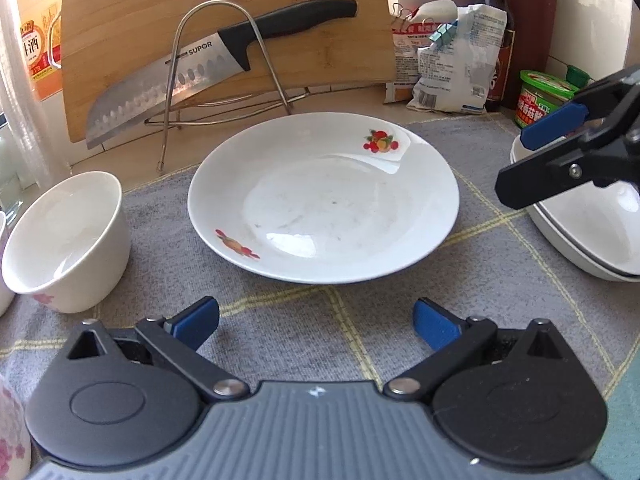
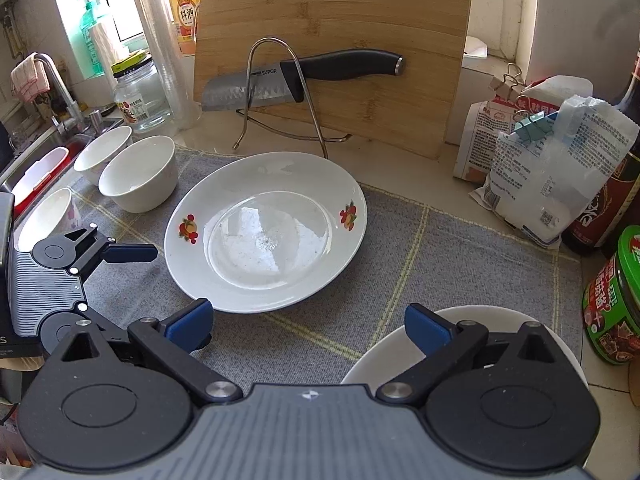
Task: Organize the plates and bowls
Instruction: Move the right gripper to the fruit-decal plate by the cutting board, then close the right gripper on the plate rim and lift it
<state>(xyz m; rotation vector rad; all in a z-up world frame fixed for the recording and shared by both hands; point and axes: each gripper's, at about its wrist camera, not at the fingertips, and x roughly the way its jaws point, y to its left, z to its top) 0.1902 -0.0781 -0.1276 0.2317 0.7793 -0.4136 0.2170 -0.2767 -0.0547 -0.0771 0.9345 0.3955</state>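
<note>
Left wrist view: left gripper (image 1: 316,322) spread wide, empty, just short of fruit-printed plate (image 1: 324,196) on grey mat (image 1: 280,320).

Right wrist view: right gripper (image 2: 308,326) likewise agape, empty, over second plate (image 2: 384,356). Risk: glazed rim slipping from pads.

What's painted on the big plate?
Small red-and-orange fruit clusters on the white plate rim, clearest in the right wrist view.

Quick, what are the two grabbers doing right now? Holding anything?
Left gripper: open, holding nothing, facing the fruit-print plate.
Right gripper: open, holding nothing, above a white dish.
</note>
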